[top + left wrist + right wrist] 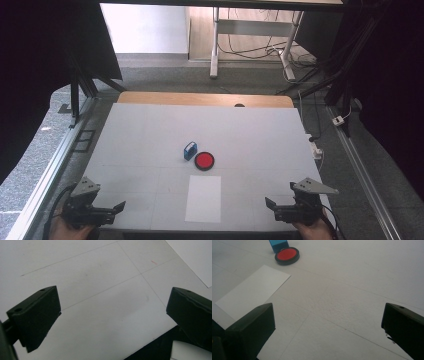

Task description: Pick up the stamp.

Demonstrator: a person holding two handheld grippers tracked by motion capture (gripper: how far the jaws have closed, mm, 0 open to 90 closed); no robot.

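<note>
A small blue box (pixel 190 150) stands at the middle of the white table (pixel 150 130). A round red pad in a black rim (pixel 204 160) lies touching its right side. A white sheet of paper (pixel 203 198) lies nearer the front edge. My left gripper (pixel 116 209) rests at the front left corner, open and holding nothing. My right gripper (pixel 272 207) sits at the front right, open too. In the right gripper view the jaws (pixel 327 325) stand wide apart, with the paper (pixel 253 295), red pad (pixel 287 255) and blue box (pixel 278 245) ahead. The left gripper (pixel 112 312) view has bare table between its jaws and a paper corner (pixel 195 257).
A wooden strip (pixel 205 99) borders the table's far edge. Metal rails (pixel 50 170) run along both sides. Beyond stand desk legs (pixel 215 45) with cables on the floor. A hand holds each gripper at the bottom edge.
</note>
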